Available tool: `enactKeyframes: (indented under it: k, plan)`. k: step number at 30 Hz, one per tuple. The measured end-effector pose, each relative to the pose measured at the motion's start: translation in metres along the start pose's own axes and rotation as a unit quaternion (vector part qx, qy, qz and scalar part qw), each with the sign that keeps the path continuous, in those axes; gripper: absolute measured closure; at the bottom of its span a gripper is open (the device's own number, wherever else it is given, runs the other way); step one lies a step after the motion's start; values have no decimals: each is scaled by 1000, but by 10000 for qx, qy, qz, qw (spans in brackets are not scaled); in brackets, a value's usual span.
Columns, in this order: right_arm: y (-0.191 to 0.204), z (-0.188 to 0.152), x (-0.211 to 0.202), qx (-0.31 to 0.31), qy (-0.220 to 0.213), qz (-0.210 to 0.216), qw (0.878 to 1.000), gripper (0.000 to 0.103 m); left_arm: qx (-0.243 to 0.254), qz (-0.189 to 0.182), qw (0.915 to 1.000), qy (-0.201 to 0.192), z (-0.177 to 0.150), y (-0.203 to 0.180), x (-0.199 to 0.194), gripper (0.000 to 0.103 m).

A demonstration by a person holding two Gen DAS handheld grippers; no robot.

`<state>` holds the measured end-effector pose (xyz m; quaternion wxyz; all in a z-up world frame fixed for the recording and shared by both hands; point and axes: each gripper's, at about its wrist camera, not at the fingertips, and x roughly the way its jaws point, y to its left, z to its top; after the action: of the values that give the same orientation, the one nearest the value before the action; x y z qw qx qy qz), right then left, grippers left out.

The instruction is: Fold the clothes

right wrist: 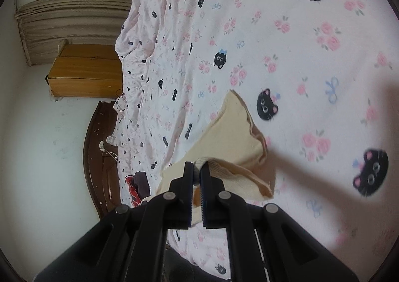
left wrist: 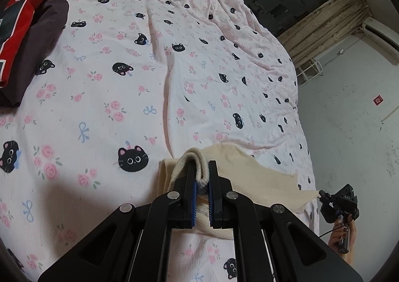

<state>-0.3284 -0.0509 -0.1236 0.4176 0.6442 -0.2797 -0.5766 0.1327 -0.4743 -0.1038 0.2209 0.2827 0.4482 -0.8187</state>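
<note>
A cream knit garment (left wrist: 259,179) hangs stretched between my two grippers above the bed. My left gripper (left wrist: 202,169) is shut on its ribbed hem, which loops up between the blue pads. My right gripper (right wrist: 197,169) is shut on another ribbed edge of the same garment (right wrist: 234,142), which hangs folded and lifted over the sheet. In the left wrist view the right gripper (left wrist: 339,203) shows at the lower right, held by a hand at the cloth's far corner.
The bed is covered by a pink sheet (left wrist: 119,97) with black cat faces and roses. A red and dark pile of clothes (left wrist: 27,32) lies at its far left. A wooden nightstand (right wrist: 84,71) and a dark headboard (right wrist: 99,157) stand beside the bed.
</note>
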Motion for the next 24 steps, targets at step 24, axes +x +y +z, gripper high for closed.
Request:
enactKeyframes:
  k: [24]
  plan:
    - [-2,52,62,311,67,-680,9972,97,-205,120,9997,41,7,6,25,97]
